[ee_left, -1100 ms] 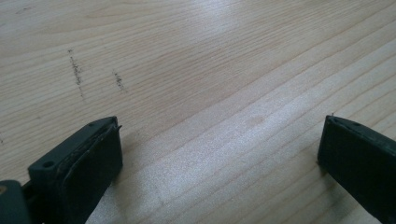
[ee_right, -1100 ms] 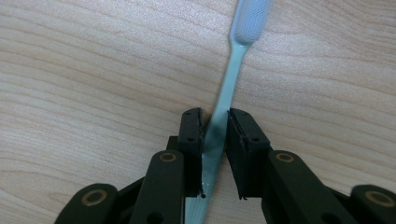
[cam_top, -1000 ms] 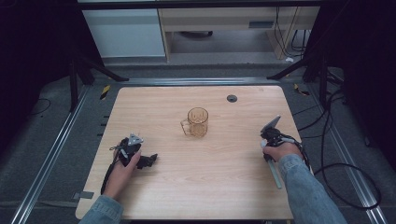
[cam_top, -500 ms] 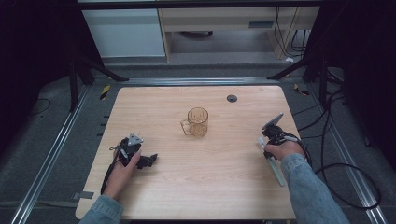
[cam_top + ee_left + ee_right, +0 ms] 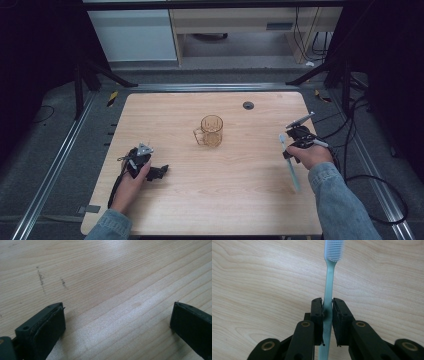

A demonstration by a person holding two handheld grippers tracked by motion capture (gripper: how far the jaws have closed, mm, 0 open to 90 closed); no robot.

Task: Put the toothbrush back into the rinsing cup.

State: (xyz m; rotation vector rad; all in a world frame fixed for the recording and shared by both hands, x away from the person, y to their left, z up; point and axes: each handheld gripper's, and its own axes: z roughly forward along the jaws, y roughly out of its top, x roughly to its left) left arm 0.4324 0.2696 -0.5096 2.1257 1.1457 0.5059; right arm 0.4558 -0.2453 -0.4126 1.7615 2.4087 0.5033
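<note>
Two grippers over the wooden tabletop (image 5: 230, 185). Right gripper (image 5: 327, 312) clamped on a pale green toothbrush (image 5: 329, 290), jaws pressing the handle from both sides; bristle head points away from the gripper, above the wood. High view: toothbrush (image 5: 288, 160) at the right side of the tabletop, head up, handle end slanting down toward the near edge. Left gripper (image 5: 117, 322) jaws wide apart, nothing between them, low over bare wood at the near left. Amber glass mug (image 5: 210, 131) stands mid-tabletop, well apart from both.
</note>
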